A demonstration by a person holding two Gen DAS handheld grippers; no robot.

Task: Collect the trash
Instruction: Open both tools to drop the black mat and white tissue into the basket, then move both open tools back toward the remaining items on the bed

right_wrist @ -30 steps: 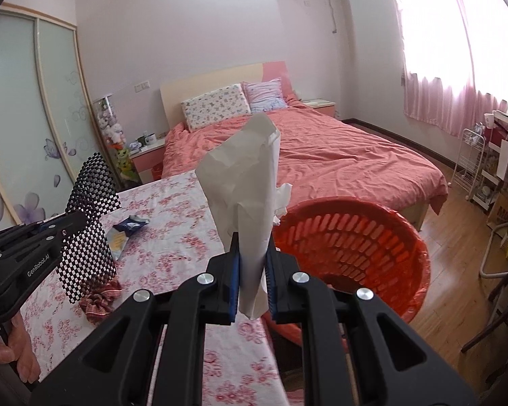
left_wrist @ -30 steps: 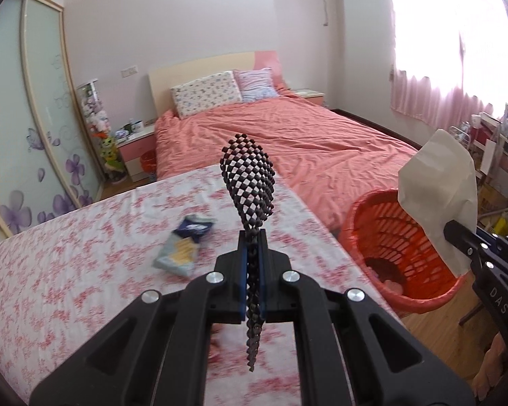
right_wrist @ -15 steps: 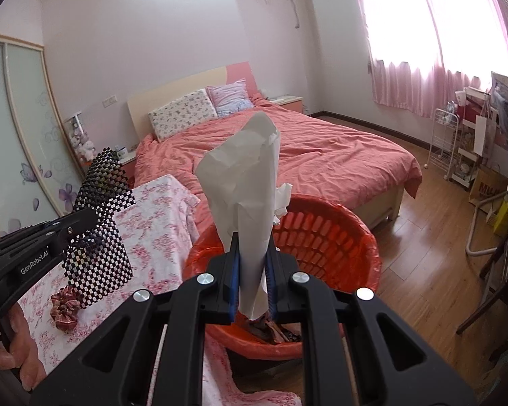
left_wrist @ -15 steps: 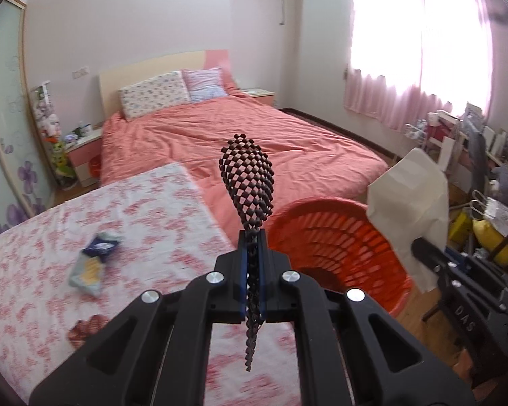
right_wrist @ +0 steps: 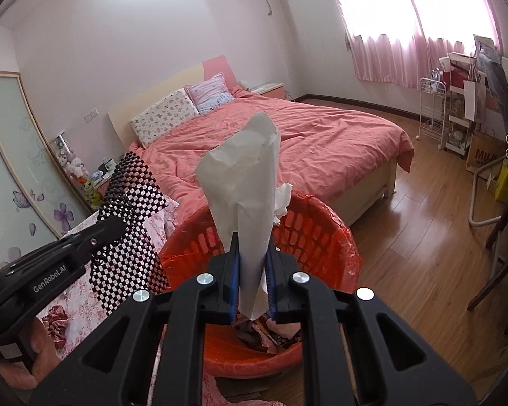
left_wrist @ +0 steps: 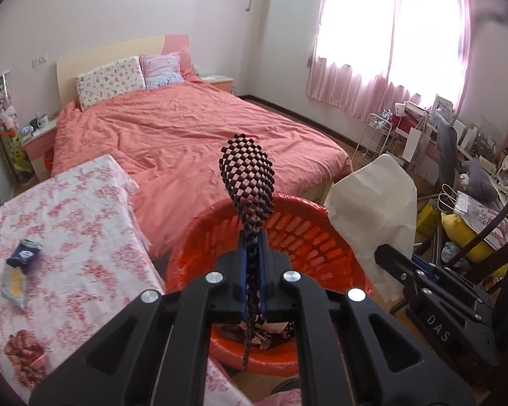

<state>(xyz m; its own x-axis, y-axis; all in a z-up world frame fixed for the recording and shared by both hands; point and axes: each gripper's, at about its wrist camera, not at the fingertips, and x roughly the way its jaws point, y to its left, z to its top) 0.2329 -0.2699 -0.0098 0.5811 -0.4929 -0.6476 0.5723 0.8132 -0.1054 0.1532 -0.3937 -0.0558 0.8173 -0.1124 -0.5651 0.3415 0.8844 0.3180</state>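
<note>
Above the orange basket (left_wrist: 308, 237), we hold a piece of trash in each gripper.

Our left gripper (left_wrist: 252, 253) has its fingers pressed together on a black mesh sheet (left_wrist: 249, 176), which stands up past the fingertips and hangs down below them. Our right gripper (right_wrist: 252, 257) pinches a white crumpled paper (right_wrist: 247, 186) that rises upright over the basket's near rim. The basket, lined with a red bag, stands on the wooden floor (right_wrist: 406, 237) between the flowered table (left_wrist: 84, 220) at left and the pink bed (left_wrist: 203, 128) beyond; scraps already lie at its bottom. On the table a blue snack wrapper (left_wrist: 18, 270) lies well left of the basket, and a red striped scrunchie (left_wrist: 25, 358) sits nearer to us.
</note>
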